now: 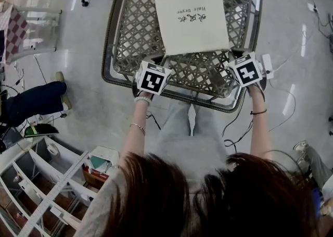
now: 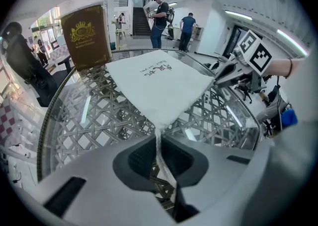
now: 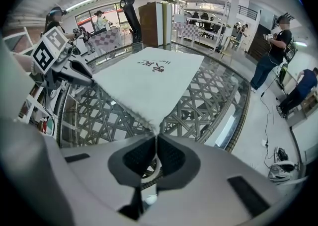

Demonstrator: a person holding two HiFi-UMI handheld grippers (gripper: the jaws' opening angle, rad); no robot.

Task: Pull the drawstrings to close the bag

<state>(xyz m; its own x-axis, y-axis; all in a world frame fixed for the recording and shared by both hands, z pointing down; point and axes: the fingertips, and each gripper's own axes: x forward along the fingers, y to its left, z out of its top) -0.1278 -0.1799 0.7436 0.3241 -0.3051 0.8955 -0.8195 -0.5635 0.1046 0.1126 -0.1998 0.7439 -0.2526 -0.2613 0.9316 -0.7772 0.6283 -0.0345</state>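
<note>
Drawstrings [image 2: 163,163] are clamped in left gripper [image 2: 159,138] and right gripper [image 3: 155,140] jaws (thin cords, easily slipped); bag [image 1: 191,17] could be dragged if pulled unevenly.

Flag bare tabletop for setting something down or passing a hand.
Widest: glass left of the bag, out to the table rim, short of the brown box at the far corner. Narrower strip right of the bag. Open band along the near edge between the grippers. Crowded: the bag's near corners, where left gripper and right gripper pinch the drawstrings.
</note>
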